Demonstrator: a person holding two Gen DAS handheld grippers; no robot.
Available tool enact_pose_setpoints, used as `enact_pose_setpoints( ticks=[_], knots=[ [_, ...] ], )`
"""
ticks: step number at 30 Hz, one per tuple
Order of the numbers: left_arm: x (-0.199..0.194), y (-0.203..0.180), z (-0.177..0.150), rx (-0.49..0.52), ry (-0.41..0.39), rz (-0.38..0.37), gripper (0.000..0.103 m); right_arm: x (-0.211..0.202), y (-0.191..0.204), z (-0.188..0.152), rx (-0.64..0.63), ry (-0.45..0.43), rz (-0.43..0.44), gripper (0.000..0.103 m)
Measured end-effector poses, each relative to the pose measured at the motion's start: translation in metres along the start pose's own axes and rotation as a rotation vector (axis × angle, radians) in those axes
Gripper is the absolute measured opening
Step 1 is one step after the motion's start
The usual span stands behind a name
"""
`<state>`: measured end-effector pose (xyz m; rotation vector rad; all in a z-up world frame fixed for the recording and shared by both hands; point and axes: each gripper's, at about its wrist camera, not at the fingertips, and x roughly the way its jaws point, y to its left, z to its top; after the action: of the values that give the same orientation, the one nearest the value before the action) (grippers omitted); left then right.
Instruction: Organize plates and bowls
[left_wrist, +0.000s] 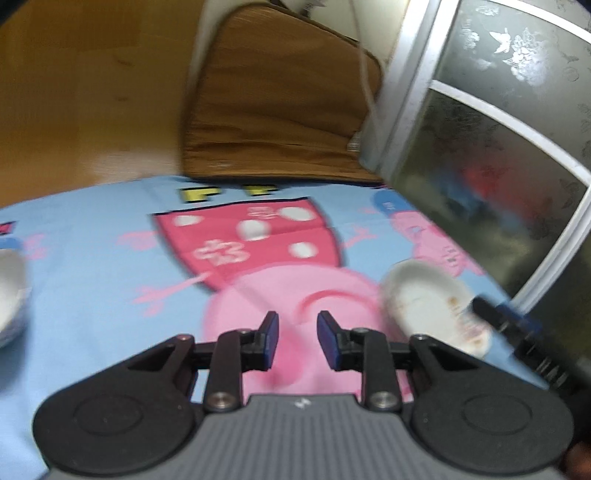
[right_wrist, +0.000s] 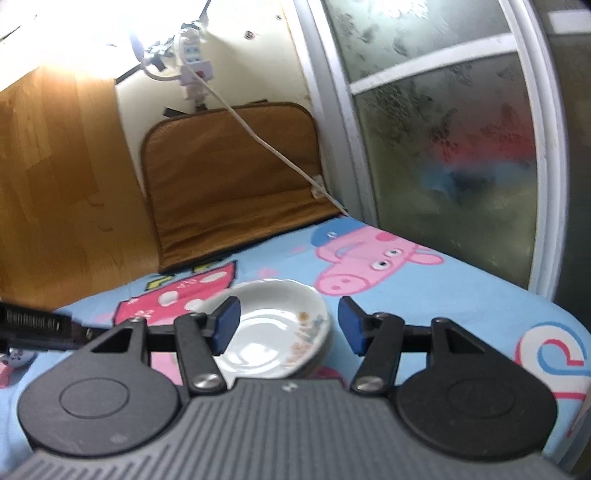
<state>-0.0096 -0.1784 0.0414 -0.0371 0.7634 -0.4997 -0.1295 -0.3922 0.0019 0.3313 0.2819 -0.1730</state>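
A white shallow plate (right_wrist: 273, 332) with a small flower print lies on the blue cartoon-pig tablecloth (right_wrist: 461, 295), seemingly on top of another plate. My right gripper (right_wrist: 288, 314) stands open around it, its blue pads clear of the rim on both sides. In the left wrist view the same plate (left_wrist: 432, 299) is at the right, blurred, with one of the right gripper's dark fingers (left_wrist: 495, 315) at its edge. My left gripper (left_wrist: 298, 321) hovers over the cloth, open a little, with nothing between its pads. A white bowl (left_wrist: 11, 295) shows at the far left edge.
A brown cushion (right_wrist: 232, 177) leans against the wall at the back of the table. A frosted glass door (right_wrist: 443, 147) borders the right side and a wooden panel (right_wrist: 55, 166) the left. A white cable (right_wrist: 273, 147) runs down from a power strip (right_wrist: 192, 62).
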Motion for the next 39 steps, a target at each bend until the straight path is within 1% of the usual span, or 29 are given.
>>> enact_pose_setpoints(
  ticks=[3, 6, 8, 10, 13, 15, 16, 20, 21, 23, 24, 26, 28, 31, 33, 34, 35, 37, 39],
  knots=[
    [-0.016, 0.023, -0.014, 0.01, -0.01, 0.078, 0.028, -0.003, 0.02, -0.001, -0.04, -0.013, 0.041, 0.061],
    [-0.032, 0.049, -0.027, -0.012, -0.014, 0.129, 0.028, -0.003, 0.042, -0.003, -0.086, -0.006, 0.09, 0.061],
    [-0.043, 0.068, -0.035, -0.038, -0.017, 0.154, 0.028, -0.001, 0.059, -0.006, -0.115, 0.015, 0.133, 0.061],
    [-0.055, 0.087, -0.043, -0.064, -0.024, 0.178, 0.028, 0.001, 0.076, -0.01, -0.133, 0.044, 0.176, 0.061],
    [-0.073, 0.115, -0.053, -0.1, -0.049, 0.22, 0.029, 0.008, 0.099, -0.013, -0.143, 0.109, 0.253, 0.06],
    [-0.084, 0.133, -0.058, -0.128, -0.069, 0.254, 0.033, 0.012, 0.115, -0.016, -0.145, 0.155, 0.299, 0.059],
    [-0.089, 0.141, -0.06, -0.147, -0.078, 0.268, 0.033, 0.015, 0.124, -0.017, -0.144, 0.179, 0.32, 0.058],
    [-0.104, 0.173, -0.071, -0.218, -0.111, 0.306, 0.033, 0.019, 0.153, -0.027, -0.151, 0.251, 0.383, 0.056],
    [-0.107, 0.176, -0.074, -0.221, -0.125, 0.314, 0.033, 0.02, 0.159, -0.03, -0.157, 0.262, 0.391, 0.056],
    [-0.108, 0.176, -0.079, -0.192, -0.149, 0.344, 0.033, 0.02, 0.172, -0.036, -0.18, 0.278, 0.404, 0.056],
    [-0.108, 0.173, -0.081, -0.179, -0.154, 0.348, 0.037, 0.021, 0.177, -0.039, -0.191, 0.284, 0.406, 0.056],
    [-0.106, 0.168, -0.08, -0.15, -0.15, 0.35, 0.041, 0.023, 0.184, -0.044, -0.2, 0.302, 0.403, 0.055],
    [-0.104, 0.163, -0.08, -0.126, -0.145, 0.346, 0.042, 0.027, 0.186, -0.048, -0.184, 0.329, 0.394, 0.055],
    [-0.1, 0.159, -0.078, -0.109, -0.134, 0.344, 0.046, 0.024, 0.18, -0.048, -0.148, 0.329, 0.352, 0.054],
    [-0.097, 0.154, -0.076, -0.084, -0.119, 0.354, 0.051, 0.021, 0.171, -0.047, -0.126, 0.322, 0.315, 0.054],
    [-0.095, 0.151, -0.075, -0.073, -0.11, 0.35, 0.051, 0.019, 0.166, -0.047, -0.112, 0.324, 0.294, 0.054],
    [-0.093, 0.148, -0.073, -0.068, -0.102, 0.328, 0.052, 0.018, 0.16, -0.047, -0.095, 0.326, 0.275, 0.054],
    [-0.089, 0.141, -0.065, -0.051, -0.079, 0.259, 0.051, 0.014, 0.149, -0.047, -0.062, 0.324, 0.236, 0.054],
    [-0.085, 0.125, -0.057, 0.01, -0.082, 0.222, 0.052, 0.009, 0.139, -0.046, -0.04, 0.307, 0.194, 0.054]
  ],
)
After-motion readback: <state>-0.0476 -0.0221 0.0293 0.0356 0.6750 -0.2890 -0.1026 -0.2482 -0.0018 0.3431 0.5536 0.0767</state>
